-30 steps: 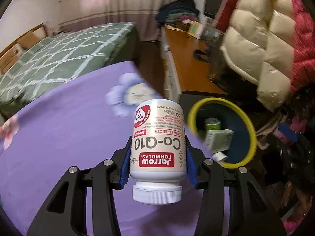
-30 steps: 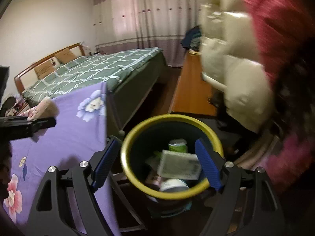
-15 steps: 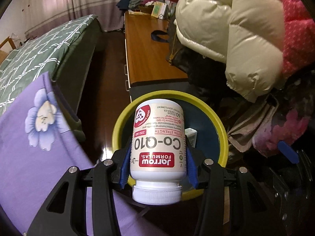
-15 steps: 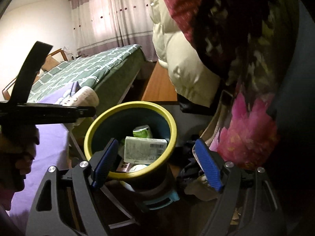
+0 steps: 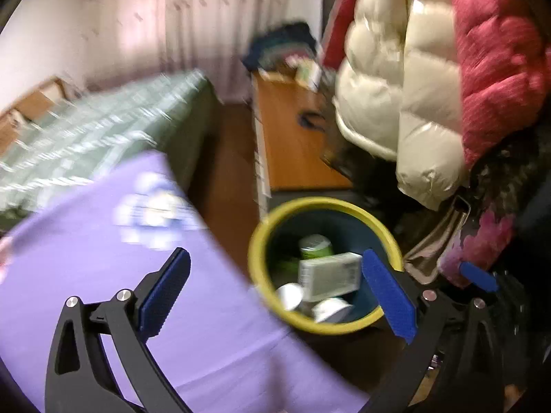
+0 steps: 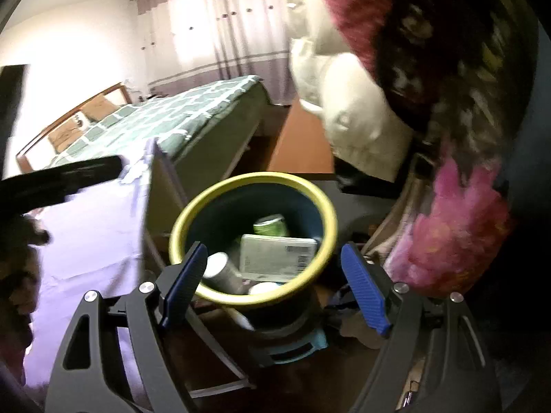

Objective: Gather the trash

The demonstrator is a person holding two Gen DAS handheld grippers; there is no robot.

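With the left tongs (image 5: 275,289) opening, empty, over the yellow-rimmed bin (image 5: 256,241), the drop looks done; next, the spread, empty right tongs (image 6: 273,285) fetch more trash at nine o'clock.

A home bedroom: a green checked bed (image 6: 179,117), long curtains (image 6: 237,38), and puffy coats (image 5: 413,79) hanging nearby.
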